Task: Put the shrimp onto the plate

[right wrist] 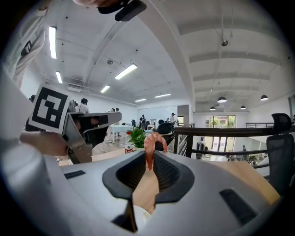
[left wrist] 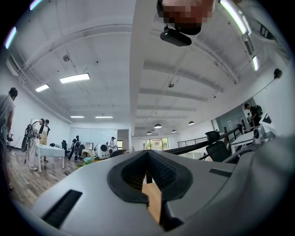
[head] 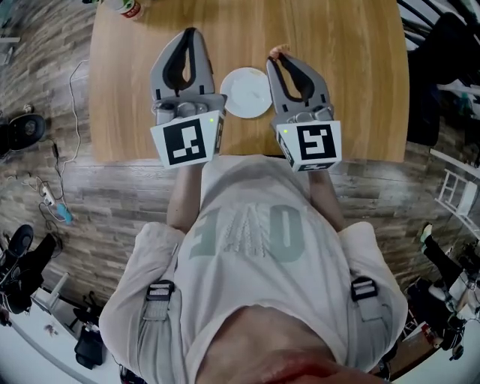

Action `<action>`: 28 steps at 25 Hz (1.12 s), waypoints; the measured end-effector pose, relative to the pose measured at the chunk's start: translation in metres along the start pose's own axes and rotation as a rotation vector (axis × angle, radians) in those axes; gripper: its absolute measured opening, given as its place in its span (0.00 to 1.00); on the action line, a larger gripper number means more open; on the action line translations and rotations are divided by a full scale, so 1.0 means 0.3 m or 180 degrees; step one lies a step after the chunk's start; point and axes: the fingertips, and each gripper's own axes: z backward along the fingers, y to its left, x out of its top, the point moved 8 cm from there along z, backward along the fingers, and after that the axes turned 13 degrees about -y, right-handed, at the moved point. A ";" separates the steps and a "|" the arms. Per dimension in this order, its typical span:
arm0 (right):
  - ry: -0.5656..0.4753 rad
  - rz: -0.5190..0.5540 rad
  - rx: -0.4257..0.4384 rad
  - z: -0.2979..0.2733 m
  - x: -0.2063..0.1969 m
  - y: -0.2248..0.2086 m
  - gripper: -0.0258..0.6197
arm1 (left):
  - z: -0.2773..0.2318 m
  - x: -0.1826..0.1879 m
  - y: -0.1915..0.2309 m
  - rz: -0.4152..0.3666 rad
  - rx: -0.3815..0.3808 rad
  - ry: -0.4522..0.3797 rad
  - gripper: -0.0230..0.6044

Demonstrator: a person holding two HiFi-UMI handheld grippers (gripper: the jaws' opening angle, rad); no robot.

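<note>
A white round plate [head: 246, 92] lies bare on the wooden table [head: 352, 82], between my two grippers. My right gripper [head: 279, 57] is to the right of the plate and is shut on the shrimp [head: 278, 51], which sticks out past its tips. In the right gripper view the pink, curled shrimp [right wrist: 152, 144] stands up from the closed tips of the right gripper [right wrist: 148, 156]. My left gripper [head: 189, 32] is to the left of the plate. Its tips meet with nothing between them, as the left gripper view also shows for this gripper [left wrist: 147, 156].
A bottle with a red label [head: 129, 7] stands at the table's far edge. The right gripper view shows a small green plant [right wrist: 137, 136] and a can [right wrist: 129, 148] there. Cables and gear [head: 45, 195] lie on the floor at the left. People stand far off in the room.
</note>
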 end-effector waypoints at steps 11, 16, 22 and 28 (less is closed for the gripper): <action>0.0526 -0.0004 0.0469 -0.093 -0.195 0.042 0.13 | 0.027 0.036 0.018 -0.0184 0.0139 -0.0044 0.05; 0.1010 0.0021 0.0735 -0.132 -0.353 0.085 0.13 | 0.043 0.033 0.057 -0.0194 0.0281 -0.0012 0.05; 0.1697 0.0071 0.0993 -0.160 -0.502 0.161 0.13 | 0.053 0.022 0.071 -0.0195 0.0312 -0.0003 0.05; 0.2346 0.0186 0.1170 -0.137 -0.623 0.200 0.13 | 0.074 0.029 0.073 -0.0220 0.0368 0.0029 0.05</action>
